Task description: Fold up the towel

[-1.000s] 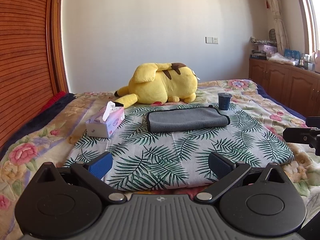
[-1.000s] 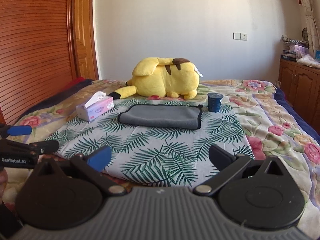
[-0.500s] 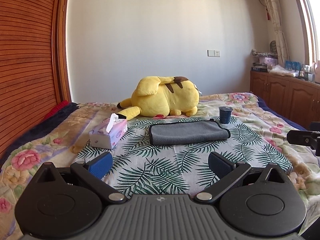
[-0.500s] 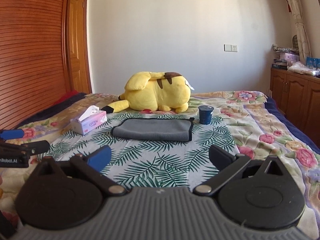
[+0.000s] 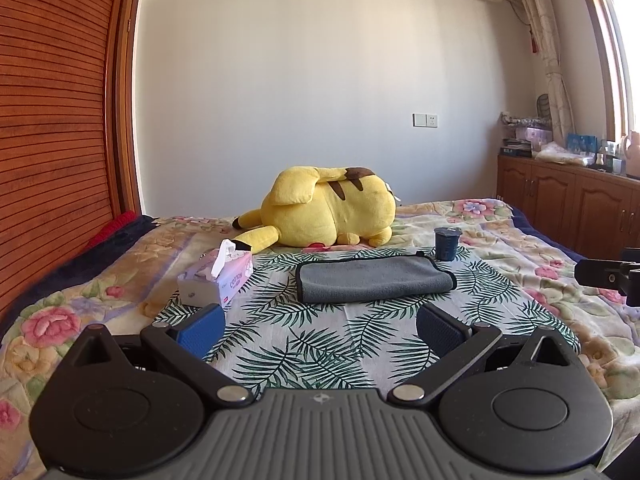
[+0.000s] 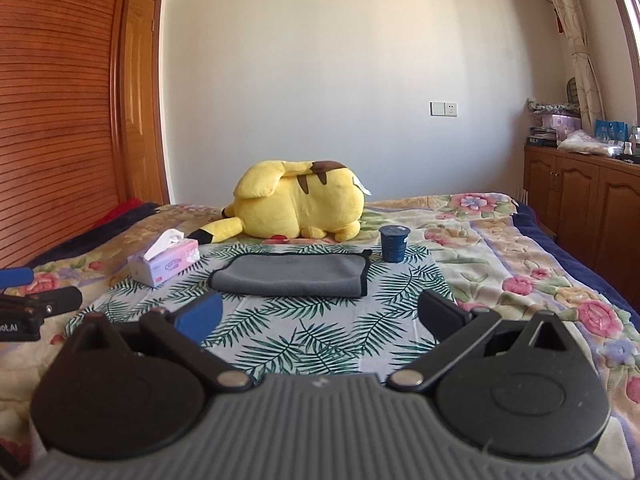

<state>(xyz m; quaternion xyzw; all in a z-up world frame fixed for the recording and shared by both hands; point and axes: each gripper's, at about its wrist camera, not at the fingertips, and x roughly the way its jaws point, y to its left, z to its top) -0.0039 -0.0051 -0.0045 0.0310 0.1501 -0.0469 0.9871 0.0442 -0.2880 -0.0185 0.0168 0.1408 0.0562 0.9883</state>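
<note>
left gripper jaws wide, holding nothing | right gripper jaws wide, holding nothing | towel folded flat, well ahead of both

Both cameras sit low behind their wide jaws, side by side, seemingly level, facing the far towel.

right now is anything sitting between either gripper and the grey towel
Nothing visible does. Between the open left gripper and the towel, and between the open right gripper and it, lies only bare leaf-print cloth. The tissue box sits left, the dark cup at its far right corner.
</note>
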